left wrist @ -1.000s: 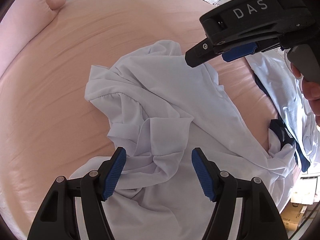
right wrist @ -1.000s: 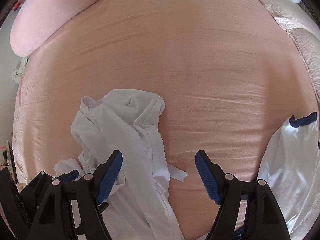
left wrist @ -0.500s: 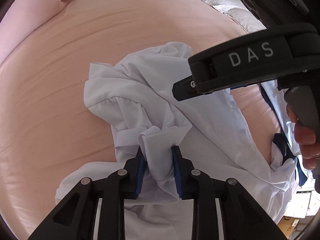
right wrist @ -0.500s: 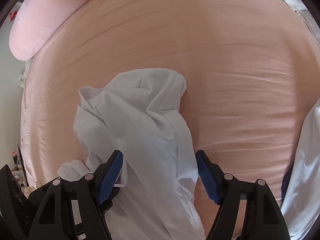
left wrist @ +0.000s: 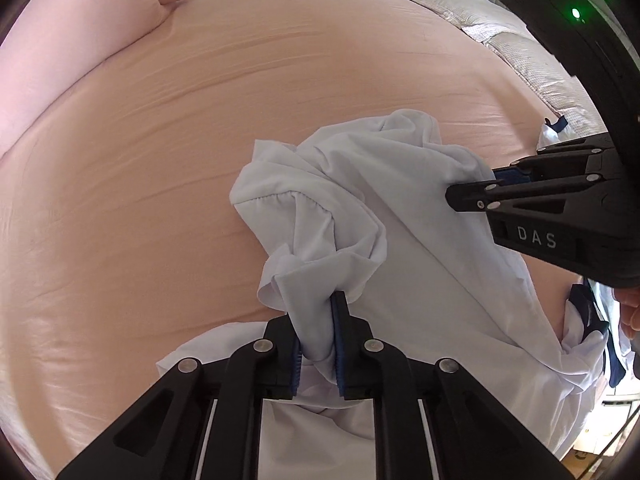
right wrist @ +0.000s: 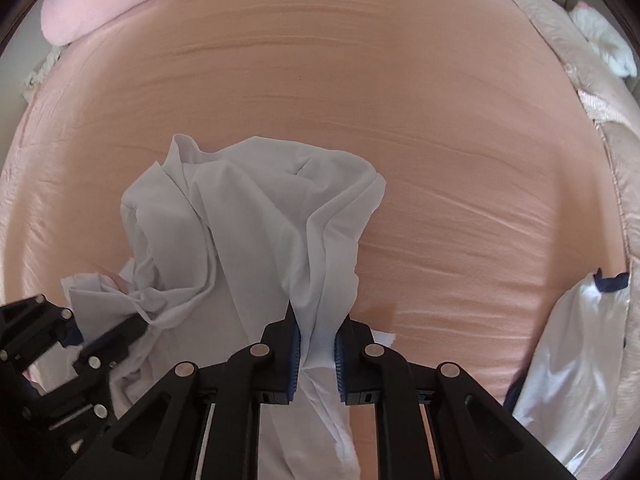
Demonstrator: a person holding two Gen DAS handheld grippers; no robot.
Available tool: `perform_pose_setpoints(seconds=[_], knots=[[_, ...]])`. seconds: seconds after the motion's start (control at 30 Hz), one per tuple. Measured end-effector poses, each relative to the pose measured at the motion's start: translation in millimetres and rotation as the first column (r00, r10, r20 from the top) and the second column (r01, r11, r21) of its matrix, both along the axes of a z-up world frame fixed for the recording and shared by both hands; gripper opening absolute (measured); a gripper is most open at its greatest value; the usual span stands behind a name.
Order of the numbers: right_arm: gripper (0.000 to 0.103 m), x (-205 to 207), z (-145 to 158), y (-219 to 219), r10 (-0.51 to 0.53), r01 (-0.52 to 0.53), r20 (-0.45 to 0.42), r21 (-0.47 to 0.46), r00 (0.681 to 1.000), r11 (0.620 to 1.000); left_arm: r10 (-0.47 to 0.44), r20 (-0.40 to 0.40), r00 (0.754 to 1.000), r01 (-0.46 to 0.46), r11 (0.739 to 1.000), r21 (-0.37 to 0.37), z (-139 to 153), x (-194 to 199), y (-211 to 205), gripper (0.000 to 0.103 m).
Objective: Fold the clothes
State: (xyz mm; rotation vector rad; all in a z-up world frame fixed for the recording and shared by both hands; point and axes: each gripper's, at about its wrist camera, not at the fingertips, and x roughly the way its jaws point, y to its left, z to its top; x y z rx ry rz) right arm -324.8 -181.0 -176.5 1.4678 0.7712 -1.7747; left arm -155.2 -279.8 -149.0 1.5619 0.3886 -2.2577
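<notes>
Here the crumpled white shirt [left wrist: 400,216] lies on the pink bed [left wrist: 160,160]; the left gripper [left wrist: 316,344] pinches one bunched fold, while the right gripper [right wrist: 316,344] is closing, pads pressing another fold.

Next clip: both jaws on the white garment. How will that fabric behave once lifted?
Likely floppy: the white garment lies crumpled in soft folds on the pink sheet. Probably light, since it looks thin. It may sag between the left gripper and right gripper.
</notes>
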Motion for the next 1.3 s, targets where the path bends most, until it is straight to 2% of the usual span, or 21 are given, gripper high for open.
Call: perform_pose_setpoints(seconds=[0.07,0.13,0.23,0.37,0.47,0.53,0.67,0.73,0.87,0.97,1.03,1.07,1.1,1.13,1.17,1.2,1.23,1.3], knots=[[0.012,4.8,1.2,-2.0,0.043,-0.043,-0.031,0.015,0.999,0.999,-0.019,0.015,1.0,0.02,0.997,-0.07,6.3,0.0,-3.8,0.01],[0.012,4.8,1.0,-1.3,0.046,-0.044,-0.057,0.032,0.997,0.999,-0.036,0.031,0.999,0.04,0.989,-0.139,12.5,0.0,-7.5,0.01],[0.012,3.9,-3.2,-1.1,0.05,-0.047,-0.066,0.049,0.997,0.998,-0.073,0.075,0.994,0.089,0.966,-0.243,19.4,-3.8,-10.6,0.01],[0.012,-7.9,-5.3,1.2,0.011,-0.007,-0.063,0.07,0.998,0.998,-0.063,0.114,0.992,0.1,0.928,-0.359,23.6,-3.1,-25.4,0.01],[0.012,-14.6,-10.7,1.7,-0.02,0.027,-0.074,0.096,0.997,0.995,-0.021,0.153,0.988,0.08,0.917,-0.391,19.9,8.8,-42.7,0.01],[0.012,-18.2,-13.3,4.3,-0.025,0.035,-0.082,0.114,0.996,0.993,0.024,0.172,0.985,0.055,0.895,-0.443,13.2,12.6,-54.9,0.01],[0.012,-29.5,-20.2,11.6,-0.061,0.083,-0.128,0.17,0.99,0.982,0.066,0.148,0.987,0.01,0.889,-0.458,14.2,19.3,-83.3,0.01],[0.012,-39.0,-22.0,17.6,-0.101,0.122,-0.123,0.171,0.987,0.978,0.092,0.152,0.984,-0.014,0.894,-0.447,13.7,18.9,-97.9,0.01],[0.012,-54.8,-13.6,27.1,-0.199,0.199,0.023,0.021,0.98,0.98,0.126,0.063,0.99,-0.098,0.939,-0.331,23.3,19.5,-122.4,0.01],[0.016,-57.7,-7.7,22.3,-0.211,0.223,0.14,-0.076,0.967,0.972,0.171,0.049,0.984,-0.155,0.96,-0.234,25.5,20.5,-134.3,0.01],[0.038,-56.2,-7.7,13.1,-0.21,0.23,0.186,-0.092,0.96,0.969,0.185,0.048,0.982,-0.175,0.971,-0.165,24.4,20.3,-137.4,0.011],[0.06,-54.4,-8.5,7.3,-0.212,0.233,0.194,-0.092,0.958,0.968,0.193,0.047,0.98,-0.188,0.978,-0.093,21.8,21.4,-139.9,0.011],[0.067,-52.1,-8.9,1.3,-0.21,0.232,0.198,-0.095,0.957,0.968,0.201,0.046,0.978,-0.2,0.98,-0.02,19.2,22.6,-142.5,0.012],[0.067,-49.1,-9.1,-5.0,-0.206,0.228,0.195,-0.102,0.959,0.968,0.235,0.041,0.971,-0.238,0.966,0.103,15.0,22.6,-149.6,0.013],[0.067,-46.2,-10.2,-11.3,-0.2,0.223,0.198,-0.105,0.96,0.969,0.269,0.039,0.962,-0.271,0.936,0.226,10.7,22.5,-156.6,0.013],[0.067,-43.4,-12.2,-17.6,-0.192,0.217,0.209,-0.104,0.959,0.971,0.31,0.049,0.949,-0.311,0.907,0.285,8.1,25.7,-162.9,0.014],[0.067,-40.7,-14.7,-23.6,-0.187,0.213,0.218,-0.099,0.958,0.972,0.35,0.061,0.935,-0.349,0.872,0.342,5.5,28.8,-169.1,0.014],[0.067,-36.1,-20.6,-34.1,-0.187,0.211,0.234,-0.084,0.954,0.974,0.386,0.074,0.92,-0.388,0.863,0.324,8.4,34.3,-171.8,0.015]])
